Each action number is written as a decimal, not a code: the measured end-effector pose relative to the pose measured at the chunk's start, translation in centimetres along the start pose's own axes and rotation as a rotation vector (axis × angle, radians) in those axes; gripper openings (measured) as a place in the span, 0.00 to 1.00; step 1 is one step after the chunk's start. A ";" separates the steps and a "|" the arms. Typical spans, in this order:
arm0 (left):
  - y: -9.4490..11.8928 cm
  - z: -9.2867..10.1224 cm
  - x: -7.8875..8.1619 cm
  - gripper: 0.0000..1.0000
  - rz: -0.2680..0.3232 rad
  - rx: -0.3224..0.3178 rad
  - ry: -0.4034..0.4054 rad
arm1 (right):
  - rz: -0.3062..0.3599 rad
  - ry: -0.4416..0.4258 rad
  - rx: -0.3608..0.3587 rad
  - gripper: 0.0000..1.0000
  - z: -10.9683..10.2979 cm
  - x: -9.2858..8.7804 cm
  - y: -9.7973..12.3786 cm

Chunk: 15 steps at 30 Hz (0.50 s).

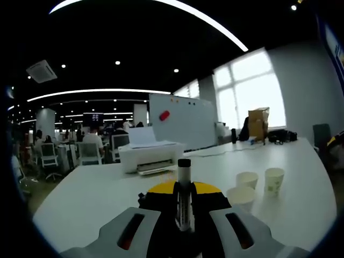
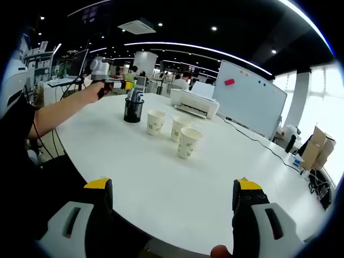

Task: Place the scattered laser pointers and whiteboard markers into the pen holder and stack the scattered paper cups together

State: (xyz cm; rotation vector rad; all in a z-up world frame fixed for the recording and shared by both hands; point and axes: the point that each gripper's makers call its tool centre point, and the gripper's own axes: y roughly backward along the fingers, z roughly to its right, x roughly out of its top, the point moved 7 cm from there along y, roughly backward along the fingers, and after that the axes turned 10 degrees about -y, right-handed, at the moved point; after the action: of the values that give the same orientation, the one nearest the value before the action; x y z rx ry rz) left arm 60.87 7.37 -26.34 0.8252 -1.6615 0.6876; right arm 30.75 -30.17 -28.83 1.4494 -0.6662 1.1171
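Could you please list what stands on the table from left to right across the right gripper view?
Pen holder → first paper cup → second paper cup → third paper cup → printer.

Left gripper view low over table [image 1: 97, 199], facing whiteboard; right gripper view at table edge; both share cups [image 2: 174, 129].

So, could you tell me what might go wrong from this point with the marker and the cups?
The left gripper holds the marker upright above the pen holder, which already has pens in it; the marker may catch on them or on the rim and tip the holder. The three paper cups stand close together, apart from each other, so the open right gripper may knock a neighbour over when taking one.
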 end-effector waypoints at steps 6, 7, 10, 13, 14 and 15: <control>0.0 0.1 -0.4 0.15 -0.012 -0.001 0.002 | -0.001 -0.002 -0.002 0.87 0.0 -0.1 0.0; 0.0 0.1 -0.4 0.15 -0.013 -0.004 0.002 | -0.001 -0.001 -0.002 0.87 0.0 -0.1 0.0; 0.0 0.2 -0.6 0.15 -0.016 -0.005 0.003 | 0.000 -0.001 -0.001 0.87 -0.1 0.0 0.0; 0.0 0.3 -0.8 0.15 -0.022 -0.006 0.005 | 0.001 -0.001 -0.001 0.87 -0.1 0.0 0.1; 0.0 0.3 -0.8 0.15 -0.022 -0.006 0.006 | 0.000 -0.001 -0.003 0.87 0.0 0.0 0.1; 0.0 0.3 -0.9 0.15 -0.023 -0.006 0.008 | 0.000 0.000 -0.003 0.87 0.0 -0.1 0.1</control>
State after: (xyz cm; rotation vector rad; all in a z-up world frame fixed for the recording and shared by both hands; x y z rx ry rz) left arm 60.84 7.33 -27.27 0.8353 -1.6441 0.6694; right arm 30.65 -30.16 -28.84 1.4473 -0.6674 1.1154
